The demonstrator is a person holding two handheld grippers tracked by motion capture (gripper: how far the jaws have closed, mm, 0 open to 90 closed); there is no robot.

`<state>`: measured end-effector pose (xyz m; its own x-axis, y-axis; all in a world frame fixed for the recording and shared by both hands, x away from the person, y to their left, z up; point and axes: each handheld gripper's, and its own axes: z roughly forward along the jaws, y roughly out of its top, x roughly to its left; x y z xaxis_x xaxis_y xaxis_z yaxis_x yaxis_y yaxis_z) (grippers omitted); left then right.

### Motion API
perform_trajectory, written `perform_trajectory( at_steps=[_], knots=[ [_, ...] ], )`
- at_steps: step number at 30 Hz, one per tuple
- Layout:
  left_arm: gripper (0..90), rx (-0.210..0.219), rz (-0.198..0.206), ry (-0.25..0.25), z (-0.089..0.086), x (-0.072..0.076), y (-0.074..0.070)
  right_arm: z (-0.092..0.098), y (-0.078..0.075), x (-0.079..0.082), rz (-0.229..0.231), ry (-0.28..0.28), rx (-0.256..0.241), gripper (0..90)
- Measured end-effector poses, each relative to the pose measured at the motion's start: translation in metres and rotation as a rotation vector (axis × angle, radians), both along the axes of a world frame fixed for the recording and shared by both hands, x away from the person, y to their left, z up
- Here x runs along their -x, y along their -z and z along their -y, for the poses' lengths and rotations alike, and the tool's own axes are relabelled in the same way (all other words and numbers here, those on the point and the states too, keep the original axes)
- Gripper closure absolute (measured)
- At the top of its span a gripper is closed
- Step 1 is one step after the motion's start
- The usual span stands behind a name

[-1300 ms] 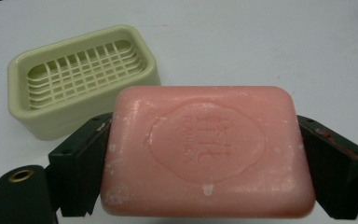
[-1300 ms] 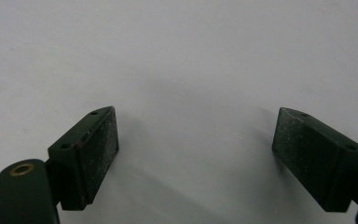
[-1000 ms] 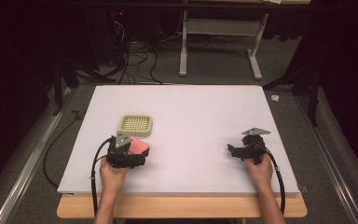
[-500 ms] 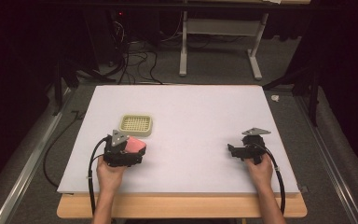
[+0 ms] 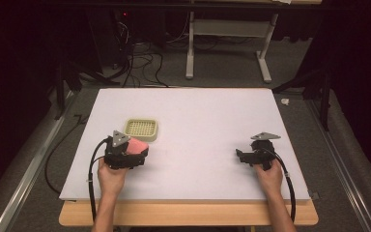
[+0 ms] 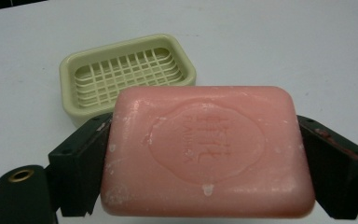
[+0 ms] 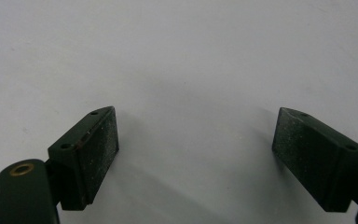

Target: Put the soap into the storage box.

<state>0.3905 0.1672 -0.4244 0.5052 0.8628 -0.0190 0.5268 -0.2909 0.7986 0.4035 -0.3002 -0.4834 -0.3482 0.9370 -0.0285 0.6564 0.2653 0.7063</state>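
While the left gripper clamped a pink soap bar by its two short ends, the bar sat flat between the black jaws, its waxy, rounded-rectangular face bearing an embossed oval stamp and pale flecks. Just beyond it stood a pale green plastic soap dish, rectangular with rounded corners and a moulded grid floor, resting on the matte white counter. From the high view, bar and dish lay close together at the counter's left. The right gripper was held low over bare counter well to the right, jaws spread wide with nothing between their rough-textured pads.
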Motion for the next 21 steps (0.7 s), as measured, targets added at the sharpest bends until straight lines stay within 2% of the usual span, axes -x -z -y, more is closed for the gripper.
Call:
perform_trajectory(
  at_steps=[9,19,21],
  knots=[
    [13.8,-0.016,-0.007,-0.018,0.002,-0.010,-0.003,0.000,0.000,0.000,0.000,0.000,0.000,15.0],
    [13.8,-0.019,-0.011,-0.025,0.005,-0.023,-0.003,0.000,0.000,0.000,0.001,-0.001,0.001,15.0],
    [13.8,-0.008,-0.016,-0.032,0.003,-0.027,-0.004,0.000,0.000,0.000,0.000,0.000,0.000,15.0]
  ],
)
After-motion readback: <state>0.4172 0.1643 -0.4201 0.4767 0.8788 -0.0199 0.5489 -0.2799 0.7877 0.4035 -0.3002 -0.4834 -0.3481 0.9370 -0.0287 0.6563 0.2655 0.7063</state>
